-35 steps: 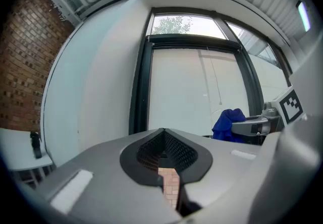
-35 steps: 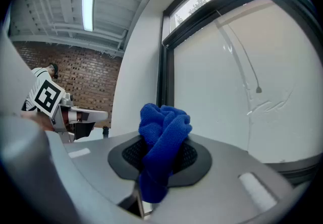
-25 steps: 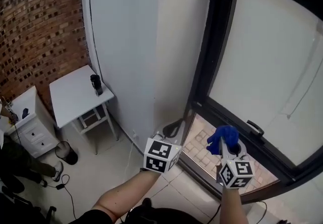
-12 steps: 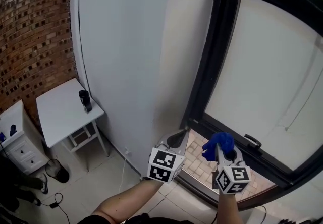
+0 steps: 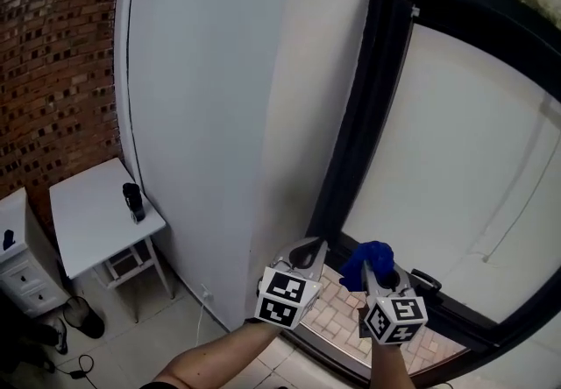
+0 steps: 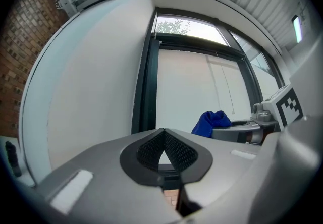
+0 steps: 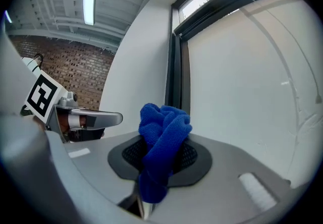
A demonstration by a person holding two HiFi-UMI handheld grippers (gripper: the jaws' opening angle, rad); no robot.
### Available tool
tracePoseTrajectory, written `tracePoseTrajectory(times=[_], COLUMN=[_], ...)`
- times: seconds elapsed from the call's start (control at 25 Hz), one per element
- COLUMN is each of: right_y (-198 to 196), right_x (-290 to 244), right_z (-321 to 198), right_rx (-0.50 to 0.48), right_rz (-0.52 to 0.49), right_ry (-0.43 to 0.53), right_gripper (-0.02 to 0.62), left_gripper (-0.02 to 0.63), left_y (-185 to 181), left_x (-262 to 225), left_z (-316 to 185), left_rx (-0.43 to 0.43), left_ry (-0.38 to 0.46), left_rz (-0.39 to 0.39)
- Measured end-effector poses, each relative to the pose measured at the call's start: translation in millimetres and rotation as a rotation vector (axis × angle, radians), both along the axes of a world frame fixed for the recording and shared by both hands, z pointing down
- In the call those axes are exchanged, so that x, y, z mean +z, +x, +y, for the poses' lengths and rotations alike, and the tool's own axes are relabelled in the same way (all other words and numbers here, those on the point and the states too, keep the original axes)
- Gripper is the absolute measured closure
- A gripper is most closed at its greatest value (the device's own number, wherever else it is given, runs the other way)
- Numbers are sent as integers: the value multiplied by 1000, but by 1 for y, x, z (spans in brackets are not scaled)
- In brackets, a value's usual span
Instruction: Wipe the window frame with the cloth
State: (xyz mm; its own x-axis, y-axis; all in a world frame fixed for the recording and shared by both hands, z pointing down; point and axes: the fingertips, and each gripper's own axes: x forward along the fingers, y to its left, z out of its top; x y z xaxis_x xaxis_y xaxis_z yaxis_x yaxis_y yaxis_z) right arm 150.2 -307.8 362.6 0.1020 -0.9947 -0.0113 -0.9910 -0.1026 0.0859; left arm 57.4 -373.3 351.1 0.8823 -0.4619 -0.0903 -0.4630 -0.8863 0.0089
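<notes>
Here, jaws of the right gripper (image 5: 378, 268) pinch the cloth (image 5: 366, 258); left gripper (image 5: 308, 248) jaws meet, empty.

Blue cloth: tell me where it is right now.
In the head view the blue cloth sits low and right of centre, clamped in the right tool, beside the left tool and in front of the lower corner of the window frame.

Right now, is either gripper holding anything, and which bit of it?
The right gripper is shut on the blue cloth, pinching its narrow end. The bunched end sticks out past the jaw tips. The left gripper holds nothing.
</notes>
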Motion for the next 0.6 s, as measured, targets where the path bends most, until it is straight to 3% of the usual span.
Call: tracePoseTrajectory(times=[0.6], right_y=[30], right_x=[-183], right_z=[-45], right_rx=[-63], right_rz=[155], right_ry=[179], right_gripper=[506], left_gripper=[612], left_y=[33], left_x=[-188], left_z=[-33], left_rx=[-15], left_ry=[173], left_rz=[143])
